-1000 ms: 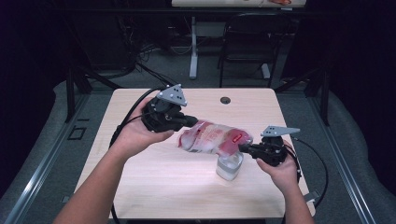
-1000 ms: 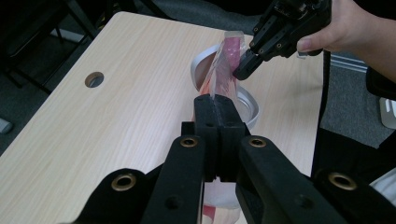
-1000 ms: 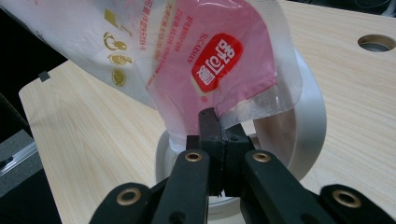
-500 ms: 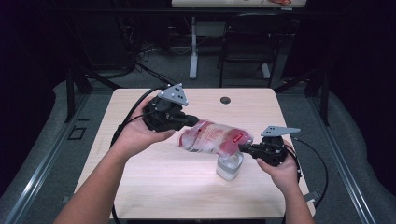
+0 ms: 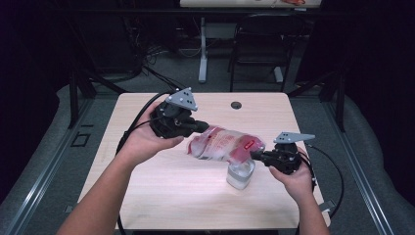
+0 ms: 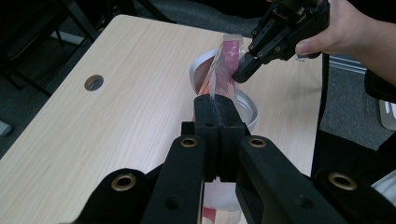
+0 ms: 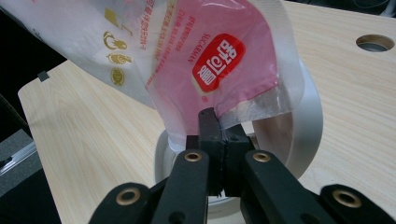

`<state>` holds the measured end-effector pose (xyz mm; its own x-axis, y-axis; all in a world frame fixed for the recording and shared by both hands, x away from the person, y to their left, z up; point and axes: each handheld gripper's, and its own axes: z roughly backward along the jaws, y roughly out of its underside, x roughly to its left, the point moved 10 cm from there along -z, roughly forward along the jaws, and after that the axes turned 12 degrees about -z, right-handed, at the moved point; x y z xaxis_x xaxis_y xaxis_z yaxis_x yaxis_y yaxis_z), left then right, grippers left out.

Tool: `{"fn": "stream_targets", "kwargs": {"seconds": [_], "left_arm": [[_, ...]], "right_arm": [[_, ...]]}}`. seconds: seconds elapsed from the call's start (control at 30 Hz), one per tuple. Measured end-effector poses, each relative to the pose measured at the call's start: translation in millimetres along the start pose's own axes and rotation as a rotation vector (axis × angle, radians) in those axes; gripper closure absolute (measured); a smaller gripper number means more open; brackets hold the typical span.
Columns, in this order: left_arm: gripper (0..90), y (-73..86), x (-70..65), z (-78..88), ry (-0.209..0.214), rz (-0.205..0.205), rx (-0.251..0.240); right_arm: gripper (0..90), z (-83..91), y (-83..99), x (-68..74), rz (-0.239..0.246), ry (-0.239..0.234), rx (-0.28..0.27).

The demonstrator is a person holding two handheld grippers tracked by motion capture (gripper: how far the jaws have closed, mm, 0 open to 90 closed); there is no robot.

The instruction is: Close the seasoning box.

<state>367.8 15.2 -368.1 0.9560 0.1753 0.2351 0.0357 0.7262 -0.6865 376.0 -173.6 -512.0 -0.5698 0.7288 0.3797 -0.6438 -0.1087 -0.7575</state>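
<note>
A clear plastic bag [image 5: 222, 143] with pink-red print hangs slack between my two grippers, above a clear round container [image 5: 240, 175] on the light wooden table [image 5: 147, 196]. My left gripper [image 5: 203, 128] is shut on the bag's left end; in the left gripper view its jaws [image 6: 218, 105] pinch the bag's edge [image 6: 223, 70], with the right gripper [image 6: 243, 74] beyond. My right gripper [image 5: 254, 155] is shut on the bag's right corner. In the right gripper view the jaws [image 7: 215, 123] clamp the bag [image 7: 205, 56] just over the container's rim [image 7: 308, 121].
A round cable hole [image 5: 236, 105] sits near the table's far edge. Black cables trail from both grippers over the table's left and right sides. Chair and desk legs stand on the dark floor beyond the table.
</note>
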Motion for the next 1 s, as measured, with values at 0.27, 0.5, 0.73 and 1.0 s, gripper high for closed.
{"fn": "stream_targets", "kwargs": {"seconds": [0.27,0.5,0.73,1.0], "left_arm": [[90.0,-0.9,-0.1,-0.7,0.001,0.0,-0.001],[90.0,-1.2,-0.6,-1.0,0.004,-0.002,0.0],[90.0,-1.0,0.5,-1.0,0.0,0.002,-0.002],[89.8,-1.7,0.6,-1.5,0.005,0.01,-0.014]], "right_arm": [[90.0,-0.9,0.6,-0.2,-0.001,0.002,0.002],[90.0,-1.0,1.2,-0.9,0.002,0.002,0.007],[90.0,-2.1,1.5,-0.6,-0.002,0.0,0.005],[90.0,-2.1,2.3,-1.3,0.001,0.005,0.011]]}}
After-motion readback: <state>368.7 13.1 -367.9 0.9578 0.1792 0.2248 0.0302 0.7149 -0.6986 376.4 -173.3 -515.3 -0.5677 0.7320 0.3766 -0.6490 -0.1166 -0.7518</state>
